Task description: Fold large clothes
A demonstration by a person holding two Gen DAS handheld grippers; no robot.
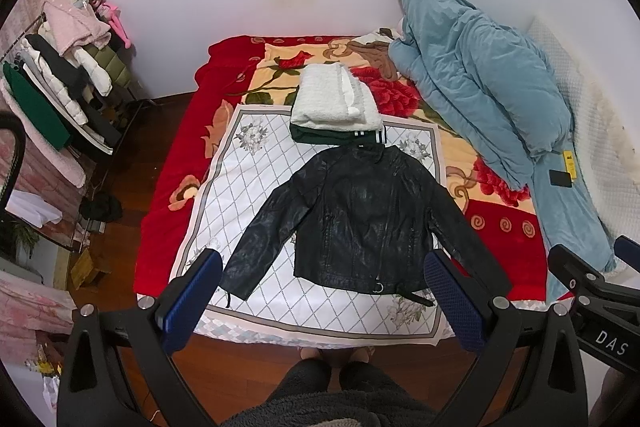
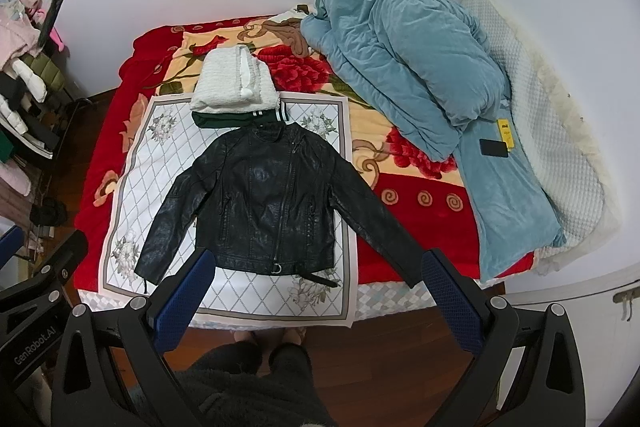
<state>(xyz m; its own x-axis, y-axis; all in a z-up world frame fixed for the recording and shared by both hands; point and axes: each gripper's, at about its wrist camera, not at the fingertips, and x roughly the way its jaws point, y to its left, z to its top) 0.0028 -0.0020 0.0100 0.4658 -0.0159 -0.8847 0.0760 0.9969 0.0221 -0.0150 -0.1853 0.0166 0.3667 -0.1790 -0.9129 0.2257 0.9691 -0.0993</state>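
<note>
A black leather jacket (image 1: 356,215) lies flat, front up, sleeves spread, on a white diamond-patterned cloth (image 1: 240,187) on the bed; it also shows in the right wrist view (image 2: 268,203). Behind its collar sits a stack of folded clothes: a white fluffy garment (image 1: 336,99) on a dark green one (image 1: 320,135). My left gripper (image 1: 324,301) is open and empty, held high above the bed's near edge. My right gripper (image 2: 316,301) is open and empty too, also high above the near edge. Neither touches the jacket.
A red floral blanket (image 1: 176,155) covers the bed. A bunched blue duvet (image 1: 480,83) lies at the right, with a black phone (image 2: 494,147) and a yellow item (image 2: 505,134) beside it. A loaded clothes rack (image 1: 60,79) stands at the left. My feet are at the bed's foot.
</note>
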